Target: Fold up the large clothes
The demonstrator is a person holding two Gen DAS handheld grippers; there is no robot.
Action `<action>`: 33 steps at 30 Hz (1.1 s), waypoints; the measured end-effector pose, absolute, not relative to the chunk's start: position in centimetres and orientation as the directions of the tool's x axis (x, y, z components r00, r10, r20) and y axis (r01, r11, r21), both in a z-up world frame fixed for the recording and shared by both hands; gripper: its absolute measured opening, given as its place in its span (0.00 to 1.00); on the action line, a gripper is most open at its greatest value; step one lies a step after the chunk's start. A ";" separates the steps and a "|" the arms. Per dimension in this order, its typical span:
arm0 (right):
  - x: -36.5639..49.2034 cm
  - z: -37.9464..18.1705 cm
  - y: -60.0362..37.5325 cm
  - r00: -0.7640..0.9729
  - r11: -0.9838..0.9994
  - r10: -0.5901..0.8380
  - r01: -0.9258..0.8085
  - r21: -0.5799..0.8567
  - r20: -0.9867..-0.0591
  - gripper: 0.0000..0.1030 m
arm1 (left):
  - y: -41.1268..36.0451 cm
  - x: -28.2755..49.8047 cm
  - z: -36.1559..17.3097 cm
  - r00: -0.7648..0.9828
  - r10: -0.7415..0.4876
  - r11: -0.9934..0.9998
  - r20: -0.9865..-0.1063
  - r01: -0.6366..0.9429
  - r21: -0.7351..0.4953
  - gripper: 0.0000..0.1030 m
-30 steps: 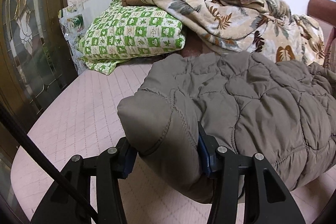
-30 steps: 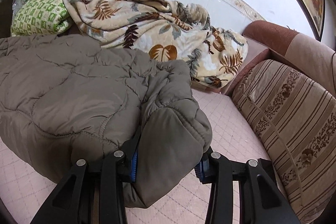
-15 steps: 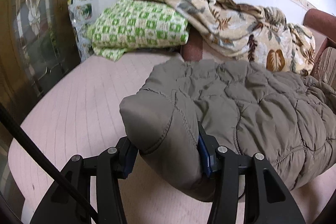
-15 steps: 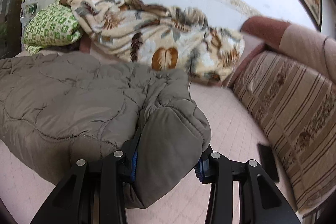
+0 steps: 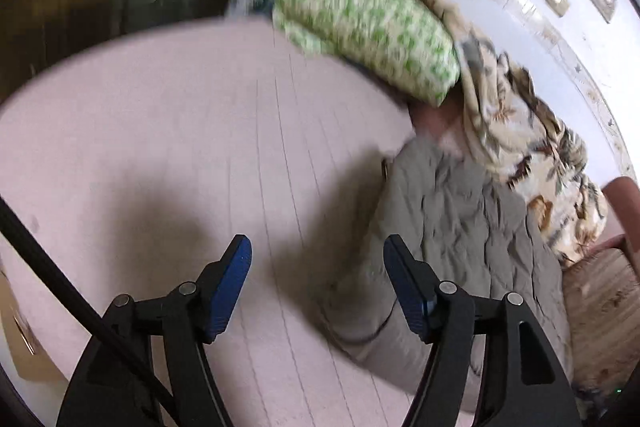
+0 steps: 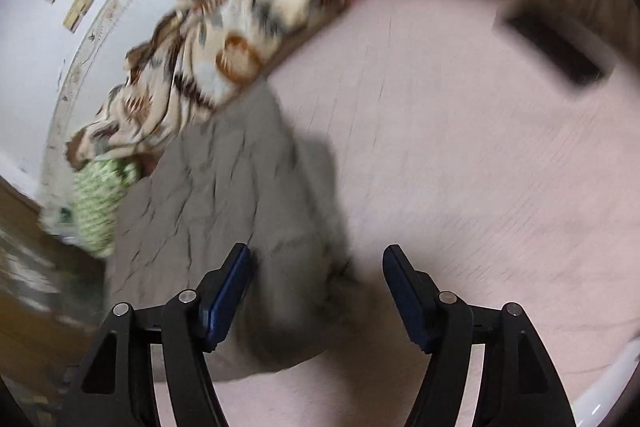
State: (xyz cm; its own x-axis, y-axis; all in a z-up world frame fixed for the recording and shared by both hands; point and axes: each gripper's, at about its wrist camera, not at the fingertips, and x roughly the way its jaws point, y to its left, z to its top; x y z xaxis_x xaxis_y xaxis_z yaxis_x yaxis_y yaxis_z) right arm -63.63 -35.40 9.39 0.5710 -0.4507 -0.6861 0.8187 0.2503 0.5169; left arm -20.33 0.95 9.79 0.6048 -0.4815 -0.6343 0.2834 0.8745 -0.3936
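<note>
Both views tilted and motion-blurred.

Left hand-held gripper (image 5: 317,254): fingers spread wide, nothing between them; bare pink quilted bed cover (image 5: 180,131) fills the gap. Grey quilted jacket (image 5: 452,227) lies on the cover to the right of this gripper, bunched, its near edge passing behind the right finger.

Right hand-held gripper (image 6: 316,263): fingers likewise spread apart, not clamped on anything. Jacket (image 6: 224,195) lies under and left of the gap; a blurred grey fold of it shows between the fingers, apparently touching neither pad.

Far side of jacket: leaf-print blanket (image 5: 516,131) heaped along the wall, green checked pillow (image 5: 368,23) beside it. Dark flat rectangular object (image 6: 554,51) lies on the cover, well apart from the jacket; identity unclear. No containers visible.
</note>
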 end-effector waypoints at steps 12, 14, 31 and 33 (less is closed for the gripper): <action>-57.0 10.3 -34.1 0.594 0.474 -0.431 0.790 0.390 -0.680 0.57 | -11.9 -27.3 9.6 0.540 -0.528 0.735 -0.655 0.677 -0.033 0.66; -56.7 8.6 -34.8 0.559 0.441 -0.394 0.811 0.384 -0.730 0.57 | -12.5 -26.4 8.0 0.500 -0.487 0.744 -0.716 0.667 -0.041 0.68; -48.4 12.2 -28.9 0.618 0.649 -0.512 0.733 0.202 -0.597 0.57 | -17.0 -32.4 10.4 0.529 -0.623 0.643 -0.576 0.765 0.006 0.71; -46.7 11.5 -28.6 0.618 0.670 -0.490 0.718 0.188 -0.614 0.57 | -17.8 -32.0 9.6 0.514 -0.613 0.645 -0.600 0.764 -0.005 0.71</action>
